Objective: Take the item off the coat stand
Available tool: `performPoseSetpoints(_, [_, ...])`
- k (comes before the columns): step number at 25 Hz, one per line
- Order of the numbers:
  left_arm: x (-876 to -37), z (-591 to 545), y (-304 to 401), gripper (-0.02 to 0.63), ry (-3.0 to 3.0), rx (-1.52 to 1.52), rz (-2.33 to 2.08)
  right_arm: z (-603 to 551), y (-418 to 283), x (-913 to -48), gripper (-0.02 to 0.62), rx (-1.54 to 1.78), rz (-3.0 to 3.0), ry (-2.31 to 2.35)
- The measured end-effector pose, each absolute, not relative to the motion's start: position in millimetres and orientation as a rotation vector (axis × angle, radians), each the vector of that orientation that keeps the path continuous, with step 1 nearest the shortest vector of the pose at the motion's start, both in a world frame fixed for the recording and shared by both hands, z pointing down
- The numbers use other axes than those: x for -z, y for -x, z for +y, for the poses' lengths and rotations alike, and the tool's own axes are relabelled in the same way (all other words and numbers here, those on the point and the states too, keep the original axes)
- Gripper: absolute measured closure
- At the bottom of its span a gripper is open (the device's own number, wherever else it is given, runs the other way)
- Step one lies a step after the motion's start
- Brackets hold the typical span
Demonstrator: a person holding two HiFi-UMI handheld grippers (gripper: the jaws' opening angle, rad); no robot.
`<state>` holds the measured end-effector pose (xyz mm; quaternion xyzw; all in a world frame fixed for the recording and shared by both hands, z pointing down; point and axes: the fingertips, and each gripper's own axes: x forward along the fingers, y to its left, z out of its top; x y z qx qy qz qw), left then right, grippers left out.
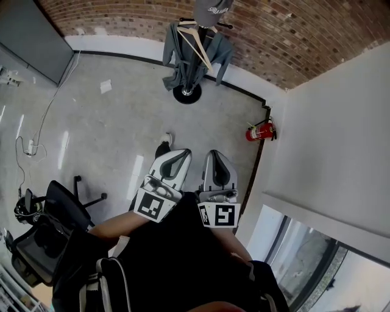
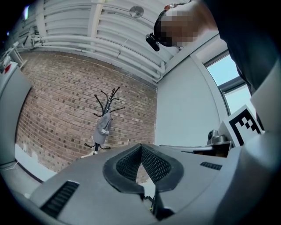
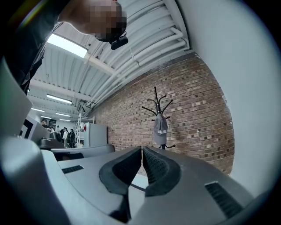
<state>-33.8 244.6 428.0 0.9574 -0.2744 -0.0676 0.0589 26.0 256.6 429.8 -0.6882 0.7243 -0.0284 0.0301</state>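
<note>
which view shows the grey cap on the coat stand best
The right gripper view: the cap hangs whole and upright. The left gripper view shows it off to the left, leaning; the head view cuts it off at the top edge.

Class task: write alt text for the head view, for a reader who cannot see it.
Seen from above, a coat stand holding a grey jacket, a wooden hanger and a grey cap stands by a brick wall. Nearer the camera, the left gripper and right gripper are held side by side, both shut and empty.
</note>
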Motion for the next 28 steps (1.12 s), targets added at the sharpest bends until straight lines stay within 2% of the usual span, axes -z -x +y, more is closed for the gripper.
performPoseSetpoints(9, [-418.3, 168.9, -12.6, 0.588, -2.953, 0.201, -0.750, 184.2, -77.6, -415.7, 0.571, 0.007, 2.122, 2.214])
performPoseSetpoints(15, [-409.7, 105.0, -35.9, 0.588, -2.932, 0.184, -0.735, 120.1, -104.9, -412.8, 0.571, 0.066, 2.101, 2.237])
performPoseSetpoints(28, [-396.4, -25.6, -48.5, 0.588, -2.982, 0.192, -0.686, -17.7, -114.6, -401.9, 0.571, 0.034, 2.075, 2.247])
